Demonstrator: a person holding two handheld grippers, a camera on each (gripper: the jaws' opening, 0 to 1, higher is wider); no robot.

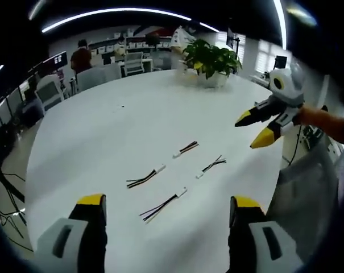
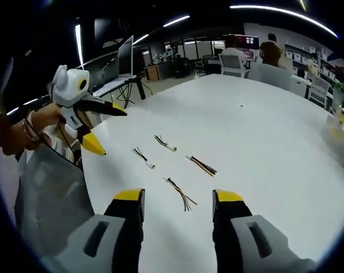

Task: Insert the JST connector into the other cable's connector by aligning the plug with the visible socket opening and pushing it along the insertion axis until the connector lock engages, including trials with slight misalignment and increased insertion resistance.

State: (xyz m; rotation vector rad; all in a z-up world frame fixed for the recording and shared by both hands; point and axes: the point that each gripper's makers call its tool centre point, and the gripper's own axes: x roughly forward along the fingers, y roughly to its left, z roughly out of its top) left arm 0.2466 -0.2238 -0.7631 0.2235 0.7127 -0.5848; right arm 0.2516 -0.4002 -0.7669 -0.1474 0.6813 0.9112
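Both grippers, left (image 1: pixel 167 206) and right (image 2: pixel 178 200), hover spread wide, holding nothing. Four short cables (image 1: pixel 145 179) lie apart on the white table (image 1: pixel 103 136).

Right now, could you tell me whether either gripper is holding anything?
Nothing is held: both the left gripper and right gripper are open, above the four cables on the table.

Four short cables (image 1: pixel 163 182) lie on the table (image 1: pixel 103 131) — a potted plant (image 1: pixel 211 62) apparently beyond them.

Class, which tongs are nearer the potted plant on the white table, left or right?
Right. The right tongs hover over the table edge, partway toward the potted plant; the left tongs sit farther back at the near edge.
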